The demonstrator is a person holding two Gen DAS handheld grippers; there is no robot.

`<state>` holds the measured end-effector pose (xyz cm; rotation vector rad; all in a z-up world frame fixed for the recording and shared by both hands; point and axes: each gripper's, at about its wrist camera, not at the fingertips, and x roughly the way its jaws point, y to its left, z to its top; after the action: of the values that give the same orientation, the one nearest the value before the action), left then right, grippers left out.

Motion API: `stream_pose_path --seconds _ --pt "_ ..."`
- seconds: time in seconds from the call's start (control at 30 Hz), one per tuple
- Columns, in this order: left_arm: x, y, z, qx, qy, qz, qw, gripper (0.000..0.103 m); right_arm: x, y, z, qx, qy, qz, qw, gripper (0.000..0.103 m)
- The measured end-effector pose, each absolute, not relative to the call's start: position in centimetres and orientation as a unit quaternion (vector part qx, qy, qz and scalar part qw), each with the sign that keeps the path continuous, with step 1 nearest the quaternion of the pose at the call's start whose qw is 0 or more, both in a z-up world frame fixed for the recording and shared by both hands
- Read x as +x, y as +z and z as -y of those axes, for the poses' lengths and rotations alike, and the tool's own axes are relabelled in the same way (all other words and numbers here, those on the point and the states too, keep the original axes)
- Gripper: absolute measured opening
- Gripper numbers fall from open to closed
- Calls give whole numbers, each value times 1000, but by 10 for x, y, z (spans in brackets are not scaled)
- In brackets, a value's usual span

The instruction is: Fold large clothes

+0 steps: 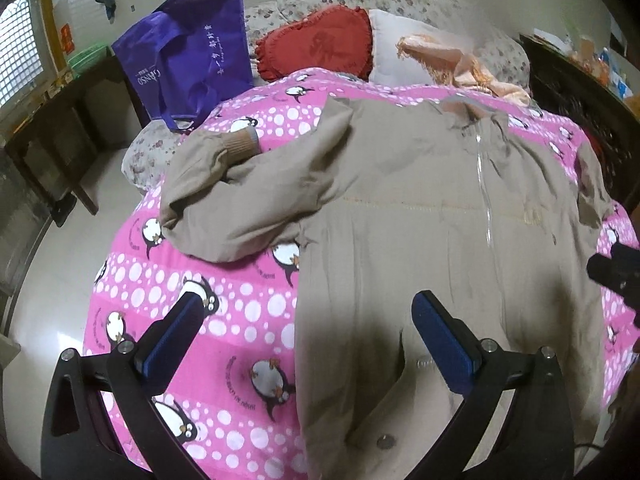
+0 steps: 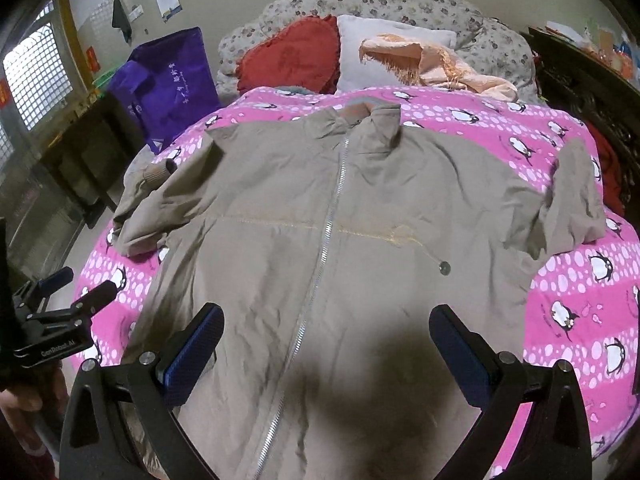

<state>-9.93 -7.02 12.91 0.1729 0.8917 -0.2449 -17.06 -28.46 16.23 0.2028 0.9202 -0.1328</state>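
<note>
A beige zip-front jacket lies face up and spread across a pink penguin-print duvet on the bed, its collar toward twelve o'clock and its hem toward six. The right gripper hovers above the lower front of the jacket, pointing forward along the zipper, its blue-padded fingers spread wide and gripping nothing. The left gripper hangs over the jacket's left edge at about seven o'clock, also spread wide and empty, one finger above the duvet and the other above the cloth. In the right wrist view the left gripper shows at nine o'clock, held by a hand at the frame edge. The jacket's left sleeve lies bunched at ten o'clock, its ribbed cuff turned inward. A purple tote bag, a red cushion and a white pillow sit beyond the collar.
</note>
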Motion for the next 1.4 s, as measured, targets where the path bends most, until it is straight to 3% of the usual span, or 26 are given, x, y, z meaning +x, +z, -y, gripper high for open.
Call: stream_pose_path --seconds 1.4 --pt "-62 112 78 83 -102 -445 886 103 -133 135 285 88 -97 -465 876 103"
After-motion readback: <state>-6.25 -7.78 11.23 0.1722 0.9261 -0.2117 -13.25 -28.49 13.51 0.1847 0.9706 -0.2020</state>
